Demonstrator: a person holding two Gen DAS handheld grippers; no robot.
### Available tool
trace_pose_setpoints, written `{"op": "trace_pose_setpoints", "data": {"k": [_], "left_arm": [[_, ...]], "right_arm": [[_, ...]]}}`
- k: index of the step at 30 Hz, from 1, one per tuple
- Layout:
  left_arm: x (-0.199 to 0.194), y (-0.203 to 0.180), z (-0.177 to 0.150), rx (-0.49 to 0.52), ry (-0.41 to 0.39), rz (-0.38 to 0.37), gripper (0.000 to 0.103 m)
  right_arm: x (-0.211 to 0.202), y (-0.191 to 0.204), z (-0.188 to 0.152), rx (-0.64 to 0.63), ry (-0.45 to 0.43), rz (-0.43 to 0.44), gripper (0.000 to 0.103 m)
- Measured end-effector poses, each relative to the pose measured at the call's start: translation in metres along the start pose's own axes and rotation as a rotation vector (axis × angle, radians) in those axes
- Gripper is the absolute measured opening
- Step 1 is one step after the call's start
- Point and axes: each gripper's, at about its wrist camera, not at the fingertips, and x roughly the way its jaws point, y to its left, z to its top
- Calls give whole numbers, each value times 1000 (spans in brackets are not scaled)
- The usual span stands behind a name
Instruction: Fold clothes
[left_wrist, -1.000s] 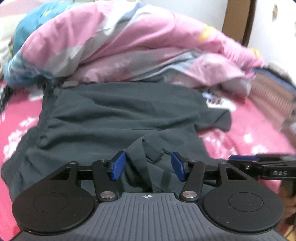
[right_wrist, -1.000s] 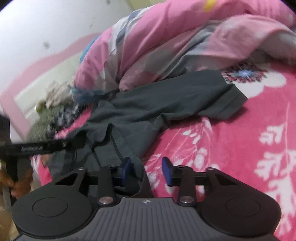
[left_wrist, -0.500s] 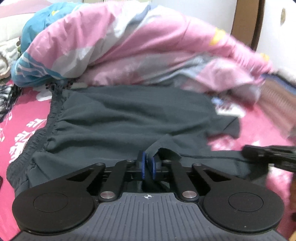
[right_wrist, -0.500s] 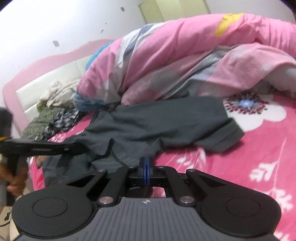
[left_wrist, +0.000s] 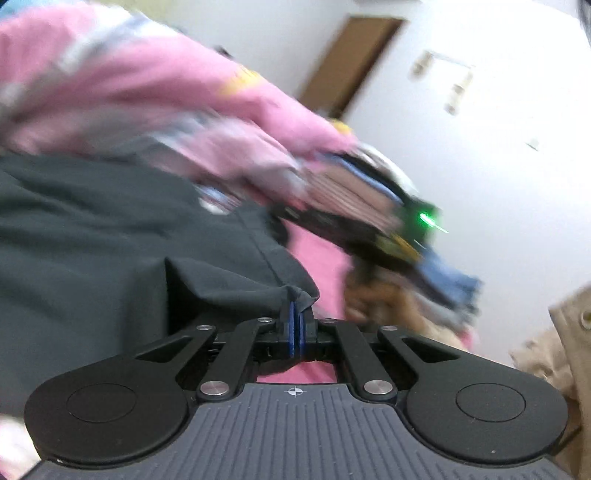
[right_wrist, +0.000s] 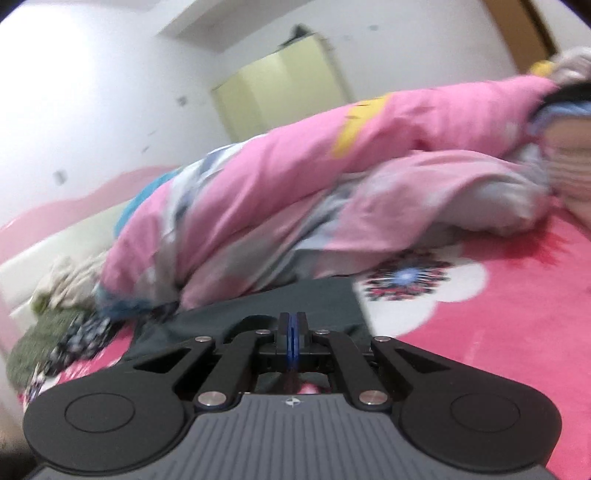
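Both my grippers pinch the dark grey garment (left_wrist: 110, 236) on the bed.

My left gripper (left_wrist: 296, 325) is clamped tight on a raised fold of the garment's edge; the cloth drapes away from it toward the pink quilt (left_wrist: 122, 85). My right gripper (right_wrist: 292, 334) is fully closed, with the garment (right_wrist: 295, 299) lying just beyond its tips; a grip on the cloth cannot be confirmed there. The garment spreads over the pink floral bedsheet (right_wrist: 498, 317), directly below the quilt (right_wrist: 295, 177). Both views are motion-blurred.

Garment (right_wrist: 314, 299) spread on bed (right_wrist: 498, 325), heaped quilt (right_wrist: 295, 192) behind it, clothes pile (right_wrist: 55, 317) at left
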Motion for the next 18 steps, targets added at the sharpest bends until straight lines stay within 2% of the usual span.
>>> {"op": "trace_pose_setpoints", "data": {"k": [4,8,10,14,15,16,18], "left_arm": [[44,-10,-3,5,85,-47,1],[76,-13,0,2,145,-94,1],[88,-11,-2,-9,190,-104,1],[111,2,-17,-91,335,-113,4],[116,4,-22,-105,367,-115,5],[119,4,-24,-107,384,-116,6],[125,4,-28,-106,413,-118,10]], "right_arm": [[-1,-33,-2,76,-12,-57,0],[-6,-54,4,135,-10,-74,0],[-14,-60,7,171,14,-69,2],[-35,-71,2,218,95,-52,6],[-39,-74,-2,235,117,-47,13],[-41,-77,-7,255,142,-39,26],[-40,-83,-14,299,189,-35,41]]}}
